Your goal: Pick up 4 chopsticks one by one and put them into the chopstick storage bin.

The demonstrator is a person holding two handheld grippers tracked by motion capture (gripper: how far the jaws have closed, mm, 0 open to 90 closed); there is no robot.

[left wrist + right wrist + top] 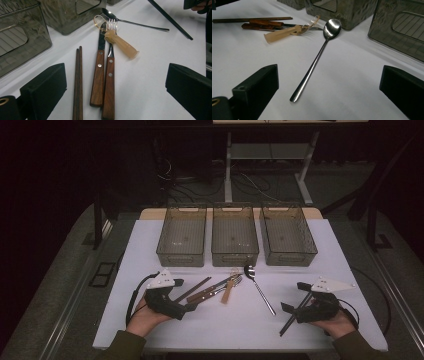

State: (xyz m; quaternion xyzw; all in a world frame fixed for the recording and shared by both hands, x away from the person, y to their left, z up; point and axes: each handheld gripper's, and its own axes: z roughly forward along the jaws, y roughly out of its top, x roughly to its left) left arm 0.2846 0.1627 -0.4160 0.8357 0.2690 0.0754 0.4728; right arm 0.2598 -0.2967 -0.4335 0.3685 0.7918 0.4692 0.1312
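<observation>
Two claws rest wide open on the white worktop (150, 330), gripping nothing. The left claw (116, 100) faces wooden-handled cutlery (103, 80) and brown chopsticks (78, 85); the right claw (329, 100) faces a steel spoon (317, 60) lying before the bins (235, 240).

Three smoky clear bins (234, 240) in a row at the far edge of the white table (310, 275), desk legs (228, 167) and tangled cables (175, 180) on the floor beyond the bins
</observation>
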